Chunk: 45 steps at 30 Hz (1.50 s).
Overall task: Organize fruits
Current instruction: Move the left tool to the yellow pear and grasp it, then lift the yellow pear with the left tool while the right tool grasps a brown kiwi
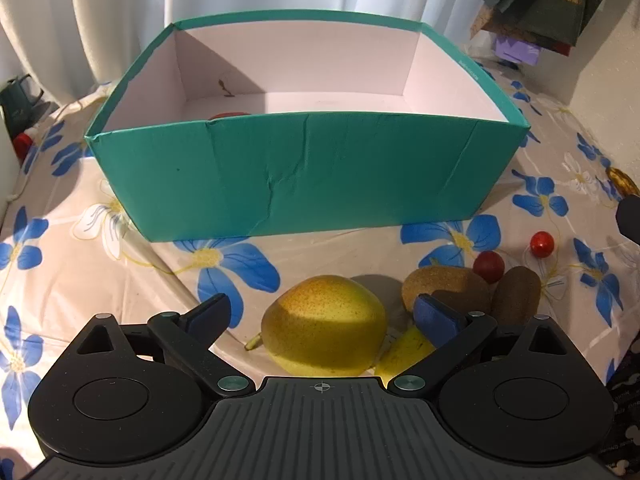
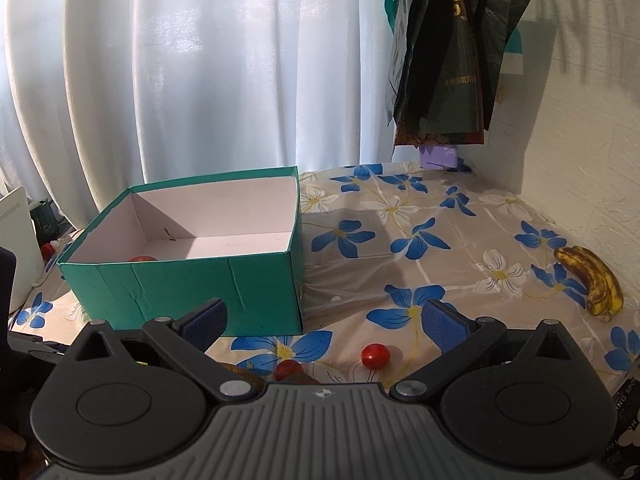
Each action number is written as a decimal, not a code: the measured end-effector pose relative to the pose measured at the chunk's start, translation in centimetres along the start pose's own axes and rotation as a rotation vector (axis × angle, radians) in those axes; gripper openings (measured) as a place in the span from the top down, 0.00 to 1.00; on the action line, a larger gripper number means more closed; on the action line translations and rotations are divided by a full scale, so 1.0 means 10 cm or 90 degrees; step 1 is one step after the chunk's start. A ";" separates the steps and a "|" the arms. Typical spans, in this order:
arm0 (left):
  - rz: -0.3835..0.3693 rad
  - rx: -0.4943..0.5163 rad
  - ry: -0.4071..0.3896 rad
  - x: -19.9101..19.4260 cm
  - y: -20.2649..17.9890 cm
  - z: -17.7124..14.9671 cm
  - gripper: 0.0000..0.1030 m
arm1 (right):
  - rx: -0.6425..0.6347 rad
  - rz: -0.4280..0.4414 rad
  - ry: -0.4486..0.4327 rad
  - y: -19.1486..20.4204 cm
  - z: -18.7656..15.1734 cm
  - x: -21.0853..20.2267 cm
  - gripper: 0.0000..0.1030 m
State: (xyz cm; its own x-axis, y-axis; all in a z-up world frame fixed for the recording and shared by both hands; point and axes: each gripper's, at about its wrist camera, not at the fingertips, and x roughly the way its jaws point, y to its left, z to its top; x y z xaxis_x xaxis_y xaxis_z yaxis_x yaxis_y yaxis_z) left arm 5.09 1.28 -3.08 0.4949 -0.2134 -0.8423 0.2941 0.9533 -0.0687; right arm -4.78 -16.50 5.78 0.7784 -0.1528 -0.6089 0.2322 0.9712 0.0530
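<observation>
A teal box [image 1: 304,176] with a white inside stands on the flowered tablecloth; a red fruit [image 1: 228,114] lies in its near left corner. My left gripper [image 1: 322,312] is open, its jaws on either side of a yellow pear [image 1: 324,336], not touching it. Two kiwis [image 1: 444,288] [image 1: 516,294], a dark red cherry tomato [image 1: 489,266], a bright red one [image 1: 542,244] and a yellow banana piece [image 1: 404,354] lie to the right. My right gripper [image 2: 324,324] is open and empty above the two tomatoes [image 2: 375,356] [image 2: 288,370]. The box [image 2: 192,292] is to its left.
Spotted bananas [image 2: 592,284] lie at the table's right side near the white wall [image 2: 580,140]. White curtains [image 2: 200,72] hang behind the box. Dark bags [image 2: 452,60] hang at the back right. A green kettle [image 1: 18,98] and clutter sit at the far left.
</observation>
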 end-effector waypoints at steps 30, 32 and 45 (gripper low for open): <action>-0.032 0.019 0.035 0.35 -0.03 0.04 0.26 | -0.009 0.000 0.090 -0.02 -0.20 0.27 0.00; -0.032 0.018 0.033 0.34 0.00 0.03 0.26 | -0.011 0.006 0.100 0.01 -0.23 0.28 0.00; -0.019 -0.013 -0.043 -0.19 0.16 0.03 0.26 | -0.046 0.022 0.153 0.14 -0.37 0.51 0.00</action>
State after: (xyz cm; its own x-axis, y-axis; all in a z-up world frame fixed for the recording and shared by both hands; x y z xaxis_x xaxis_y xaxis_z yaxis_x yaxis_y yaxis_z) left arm 4.86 3.17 -1.46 0.5410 -0.2546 -0.8016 0.2926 0.9505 -0.1044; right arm -2.68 -15.22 -0.16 0.6217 -0.0795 -0.7792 0.1591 0.9869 0.0263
